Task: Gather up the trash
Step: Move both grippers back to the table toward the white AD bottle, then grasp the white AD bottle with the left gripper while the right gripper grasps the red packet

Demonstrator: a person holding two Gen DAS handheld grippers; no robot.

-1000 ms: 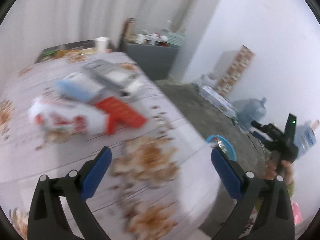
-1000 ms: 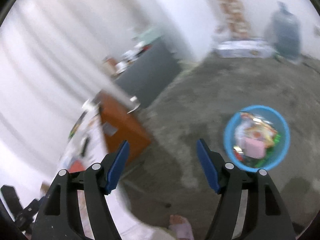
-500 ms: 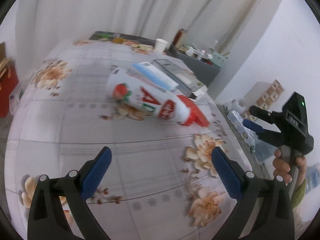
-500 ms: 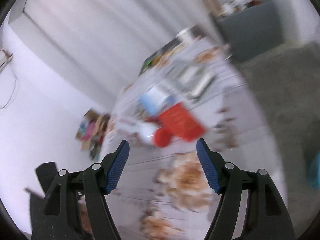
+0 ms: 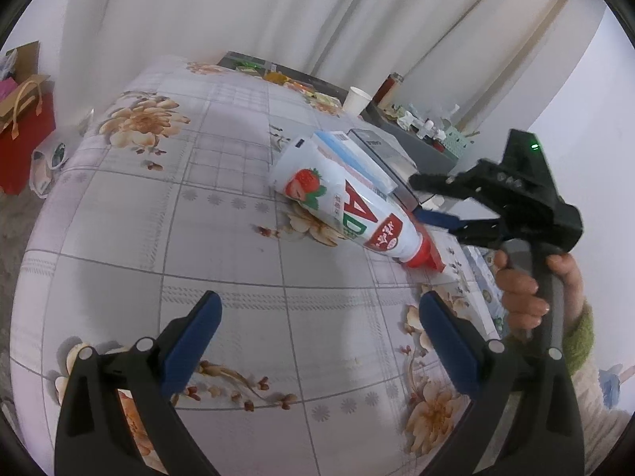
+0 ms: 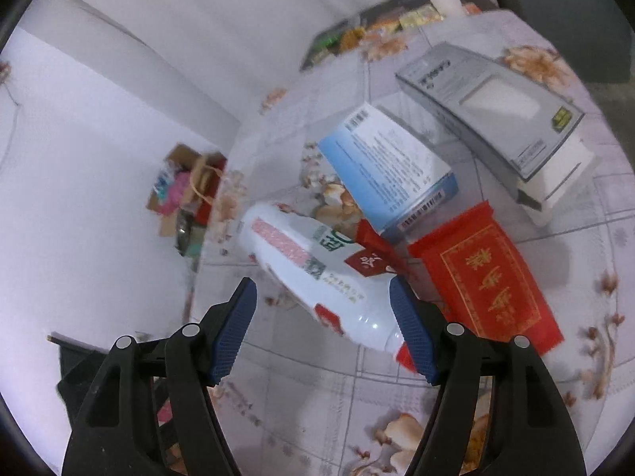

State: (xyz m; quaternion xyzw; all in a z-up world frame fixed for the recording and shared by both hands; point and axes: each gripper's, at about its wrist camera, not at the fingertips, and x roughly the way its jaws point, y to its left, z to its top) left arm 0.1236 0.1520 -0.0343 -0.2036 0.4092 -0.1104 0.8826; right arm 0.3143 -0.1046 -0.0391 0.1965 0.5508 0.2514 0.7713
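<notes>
Right gripper (image 6: pixel 323 331) being held spread over white bottle (image 6: pixel 317 277), left gripper (image 5: pixel 317 341) spread, empty, red packet (image 6: pixel 488 277) being shown fully only in the right view.

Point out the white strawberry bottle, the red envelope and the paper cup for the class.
white strawberry bottle (image 5: pixel 341 206), left wrist view, on its label.
red envelope (image 6: pixel 488 277), right wrist view, on its gold-printed face.
paper cup (image 5: pixel 356 100), left wrist view, on its side wall.

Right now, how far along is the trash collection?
Nothing visibly done. In hand: right claw open around the white bottle, not gripping; left claw open, empty. Left on the table: bottle, blue box, grey box, red packet.
</notes>
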